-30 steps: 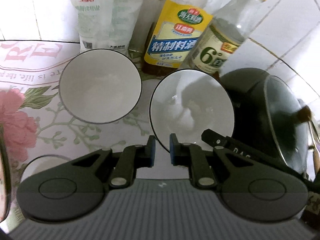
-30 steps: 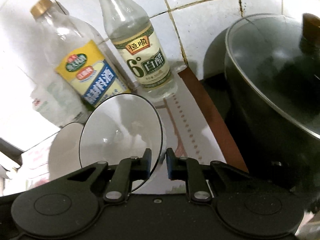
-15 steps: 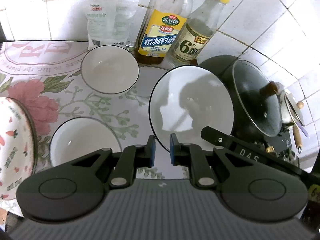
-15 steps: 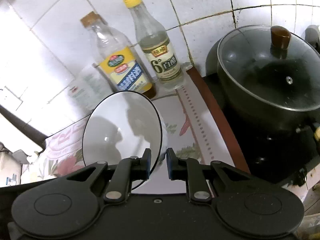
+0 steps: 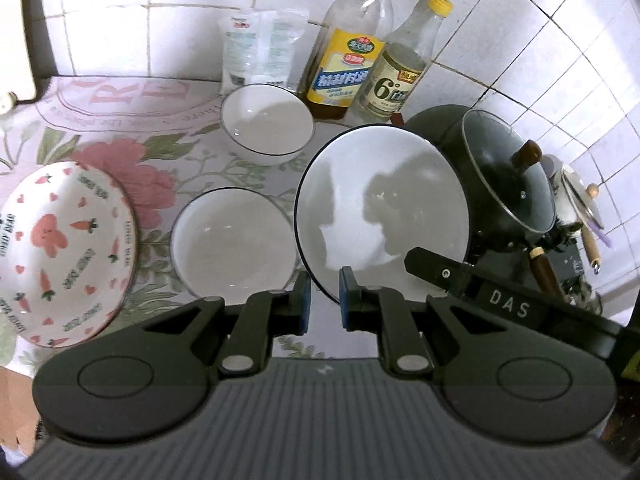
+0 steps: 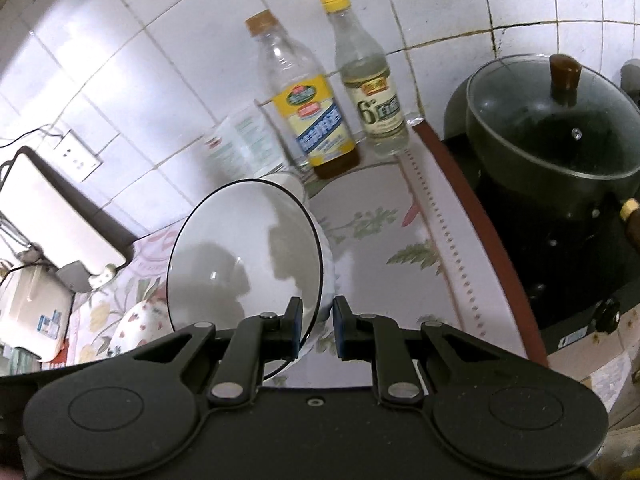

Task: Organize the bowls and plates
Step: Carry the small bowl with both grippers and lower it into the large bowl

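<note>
A white bowl with a thin black rim (image 5: pixel 380 208) hangs tilted above the flowered counter. My left gripper (image 5: pixel 323 300) is shut on its near rim. My right gripper (image 6: pixel 318 328) is shut on the same bowl (image 6: pixel 244 248) at its right edge, and its dark finger (image 5: pixel 432 268) shows in the left wrist view. On the counter stand two more white black-rimmed bowls, one at the back (image 5: pixel 267 124) and one nearer (image 5: pixel 234 240). A larger bowl printed with carrots and hearts (image 5: pixel 60 248) sits at the left.
Two bottles (image 5: pixel 344 64) (image 5: pixel 400 76) and a white packet (image 5: pixel 260 48) stand against the tiled wall. A dark pot with a glass lid (image 5: pixel 504 176) sits on a black stove at the right. A white appliance (image 6: pixel 52 208) stands at the far left.
Both grippers have risen and drawn back with the white bowl between them. More of the counter, the nearer white bowl and the patterned bowl have come into view.
</note>
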A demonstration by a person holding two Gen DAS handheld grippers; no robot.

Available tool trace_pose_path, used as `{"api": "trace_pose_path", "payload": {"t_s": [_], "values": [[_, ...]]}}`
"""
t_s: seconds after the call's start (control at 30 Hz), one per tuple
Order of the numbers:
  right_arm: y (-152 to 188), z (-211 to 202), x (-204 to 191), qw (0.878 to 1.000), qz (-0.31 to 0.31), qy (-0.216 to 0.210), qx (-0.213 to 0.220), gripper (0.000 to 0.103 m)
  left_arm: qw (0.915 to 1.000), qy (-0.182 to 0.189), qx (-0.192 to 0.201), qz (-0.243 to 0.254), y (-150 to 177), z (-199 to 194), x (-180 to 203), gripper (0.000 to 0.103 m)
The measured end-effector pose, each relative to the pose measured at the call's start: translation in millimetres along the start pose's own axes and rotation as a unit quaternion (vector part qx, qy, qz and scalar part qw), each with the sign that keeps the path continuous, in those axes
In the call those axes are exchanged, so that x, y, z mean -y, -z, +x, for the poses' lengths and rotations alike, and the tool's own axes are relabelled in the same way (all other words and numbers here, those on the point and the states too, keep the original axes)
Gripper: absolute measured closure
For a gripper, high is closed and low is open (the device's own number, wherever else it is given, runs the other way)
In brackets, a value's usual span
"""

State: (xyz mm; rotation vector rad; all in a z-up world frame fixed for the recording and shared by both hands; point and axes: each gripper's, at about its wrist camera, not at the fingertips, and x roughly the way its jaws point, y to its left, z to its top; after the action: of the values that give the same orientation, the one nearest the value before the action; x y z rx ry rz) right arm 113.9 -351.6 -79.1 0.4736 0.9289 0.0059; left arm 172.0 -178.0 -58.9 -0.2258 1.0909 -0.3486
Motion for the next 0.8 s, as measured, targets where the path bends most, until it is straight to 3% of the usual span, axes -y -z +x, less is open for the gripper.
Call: {"api": "trace_pose_path", "payload": {"t_s": [0.17,0.47,0.8], "values": [[14.3,3.8,-5.7,1.000,0.016,-0.016,-0.006,0.083,1.0000,-0.007,0.006,0.003,10.3,-6.5,-13.9,0.091],[23.4,29.5,-21.6,0.999,0.010,-0.021,-0.023,0.083,0.9991,-0.002,0.017,-0.038,21.3,4.8,-51.9,0.091],[36.0,64.4,-46.1,0.999,-0.051,0.012,-0.011,0.083,0.9955,0.005,0.017,-0.093,25.0,33.0,-89.2,0.091]]}}
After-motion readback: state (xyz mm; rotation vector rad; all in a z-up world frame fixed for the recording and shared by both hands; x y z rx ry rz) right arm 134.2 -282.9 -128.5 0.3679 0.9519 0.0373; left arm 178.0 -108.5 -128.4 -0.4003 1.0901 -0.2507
